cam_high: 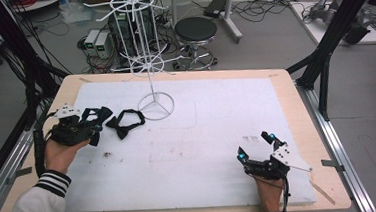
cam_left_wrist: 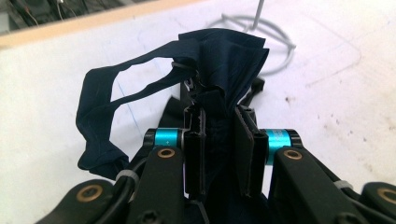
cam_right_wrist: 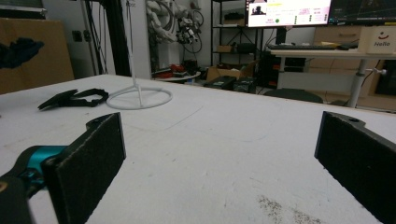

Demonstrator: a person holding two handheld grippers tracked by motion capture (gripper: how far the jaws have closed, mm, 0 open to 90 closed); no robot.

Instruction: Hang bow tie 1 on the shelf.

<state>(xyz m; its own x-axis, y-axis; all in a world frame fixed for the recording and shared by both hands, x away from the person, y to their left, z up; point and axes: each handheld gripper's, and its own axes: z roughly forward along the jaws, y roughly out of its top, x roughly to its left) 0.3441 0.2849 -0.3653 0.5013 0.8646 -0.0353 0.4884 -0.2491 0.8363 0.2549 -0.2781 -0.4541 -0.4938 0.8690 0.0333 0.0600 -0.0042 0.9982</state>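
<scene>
My left gripper [cam_high: 90, 127] is at the left edge of the table, lifted a little off the mat and shut on a dark navy bow tie [cam_high: 98, 114]. In the left gripper view the tie's pleated cloth [cam_left_wrist: 229, 60] bunches up between the jaws, and its strap [cam_left_wrist: 95, 112] loops out to the left. A second black bow tie [cam_high: 125, 122] lies flat on the white mat beside the wire stand's ring base [cam_high: 156, 108]. My right gripper [cam_high: 255, 145] rests near the front right of the mat, open, with nothing between its pads [cam_right_wrist: 91, 161].
A tall white wire display stand [cam_high: 146, 49] rises from the back middle of the white mat [cam_high: 217, 119]. The right gripper view shows the lying bow tie [cam_right_wrist: 74, 99] and the stand's base [cam_right_wrist: 140, 98] far off. A stool and cables sit beyond the table.
</scene>
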